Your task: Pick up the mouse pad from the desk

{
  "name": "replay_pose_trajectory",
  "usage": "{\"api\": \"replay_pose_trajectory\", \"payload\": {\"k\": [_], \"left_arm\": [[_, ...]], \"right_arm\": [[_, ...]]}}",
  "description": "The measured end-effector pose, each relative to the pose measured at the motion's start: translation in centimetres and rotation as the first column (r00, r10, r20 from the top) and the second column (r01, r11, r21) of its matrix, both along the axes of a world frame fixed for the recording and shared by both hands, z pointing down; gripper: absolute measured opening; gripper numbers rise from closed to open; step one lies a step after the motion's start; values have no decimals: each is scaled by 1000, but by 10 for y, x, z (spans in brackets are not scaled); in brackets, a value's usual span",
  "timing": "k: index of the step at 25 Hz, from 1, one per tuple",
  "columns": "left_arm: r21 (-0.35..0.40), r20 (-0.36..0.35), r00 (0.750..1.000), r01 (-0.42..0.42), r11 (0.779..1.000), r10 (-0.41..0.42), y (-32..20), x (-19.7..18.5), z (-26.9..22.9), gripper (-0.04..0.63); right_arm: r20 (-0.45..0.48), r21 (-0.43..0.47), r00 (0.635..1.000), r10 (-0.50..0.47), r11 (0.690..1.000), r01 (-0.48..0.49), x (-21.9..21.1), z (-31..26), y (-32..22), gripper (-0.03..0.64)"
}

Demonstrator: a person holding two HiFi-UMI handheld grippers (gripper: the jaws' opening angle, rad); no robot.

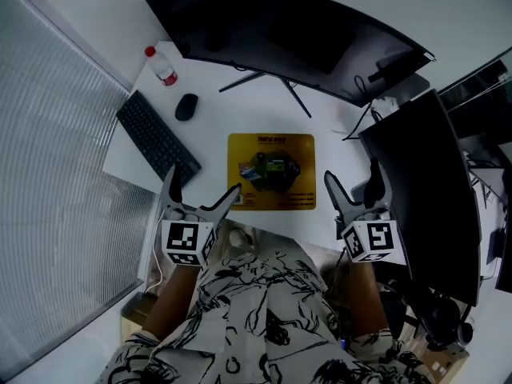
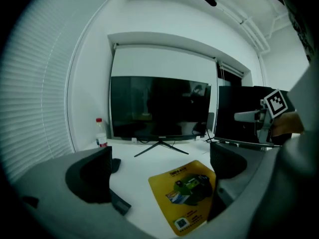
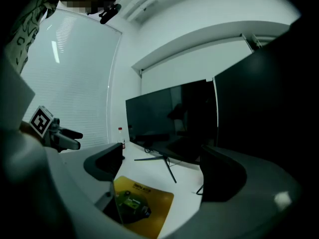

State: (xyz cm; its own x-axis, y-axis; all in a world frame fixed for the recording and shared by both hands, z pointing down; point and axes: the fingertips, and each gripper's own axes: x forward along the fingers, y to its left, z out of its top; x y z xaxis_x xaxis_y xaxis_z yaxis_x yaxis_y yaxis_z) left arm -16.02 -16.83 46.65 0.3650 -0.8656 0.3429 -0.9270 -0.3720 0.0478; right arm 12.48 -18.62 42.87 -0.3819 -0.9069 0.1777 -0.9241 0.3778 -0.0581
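Left gripper: jaws wide apart, nothing held between them. In the left gripper view the mouse pad is seen through the gap, lying on the desk beyond. In the head view one jaw tip is seen at the pad's near-left corner; contact cannot be confirmed.

Right gripper: jaws also wide apart, nothing gripped. It is held just beside the pad's right edge, near the desk's front, apart from the pad. In the right gripper view the pad shows low, by the left-hand jaw.

Mouse pad: yellow rectangle, lying flat near the desk's front edge, between the two grippers. A dark green-and-black graphic is printed at its centre, with dark lettering along the far edge and small print near the front edge. No corner is seen lifted.

Left of the pad, a black keyboard is set at an angle, with a black mouse and a red-capped bottle beyond it. A curved monitor stands behind the pad; a second dark screen is on the right.
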Motion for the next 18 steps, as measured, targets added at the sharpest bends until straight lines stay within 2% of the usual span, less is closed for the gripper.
{"api": "replay_pose_trajectory", "payload": {"k": [6, 11, 18], "left_arm": [[-165, -10, 1000, -12, 986, 10, -14, 16, 75, 598], [-252, 3, 1000, -22, 968, 23, -23, 28, 127, 591], [-386, -13, 1000, 0, 922, -5, -33, 30, 189, 571]], "right_arm": [[-25, -189, 999, -40, 981, 35, -1, 95, -21, 459], [-54, -330, 994, -100, 941, 76, -15, 159, -36, 457], [-89, -477, 989, -121, 877, 64, -25, 225, -43, 454]]}}
